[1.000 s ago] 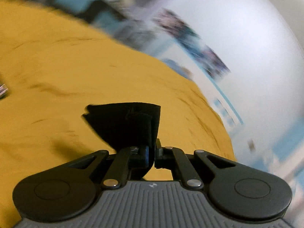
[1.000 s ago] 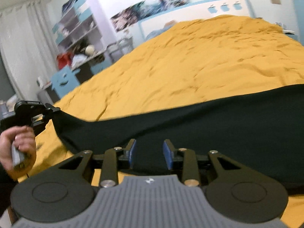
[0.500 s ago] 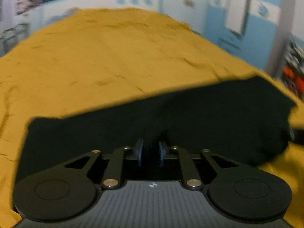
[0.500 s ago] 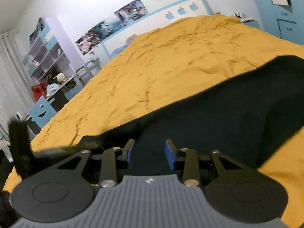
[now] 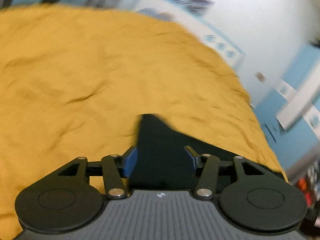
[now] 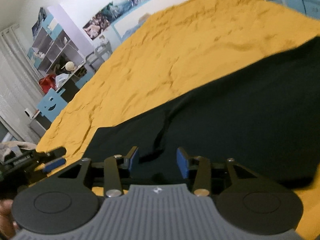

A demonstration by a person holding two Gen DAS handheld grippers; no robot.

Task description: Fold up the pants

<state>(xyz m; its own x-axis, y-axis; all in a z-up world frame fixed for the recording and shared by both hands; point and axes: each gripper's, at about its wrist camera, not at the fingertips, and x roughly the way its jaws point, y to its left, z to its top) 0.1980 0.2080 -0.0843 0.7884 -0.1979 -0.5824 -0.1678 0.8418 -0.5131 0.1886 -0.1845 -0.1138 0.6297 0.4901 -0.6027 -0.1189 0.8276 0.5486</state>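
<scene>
Hand-held gripper, left (image 5: pixel 161 160), tilted downward, jaws just opening over pants (image 5: pixel 160 138).

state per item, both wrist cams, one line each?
left gripper: open, jaws have just been opening, black cloth between them but not pinched
right gripper: open, jaws have just been opening, over the cloth
black pants: lying spread on the bed, one crease running toward the right gripper
yellow bedspread: wrinkled, covers the bed
</scene>
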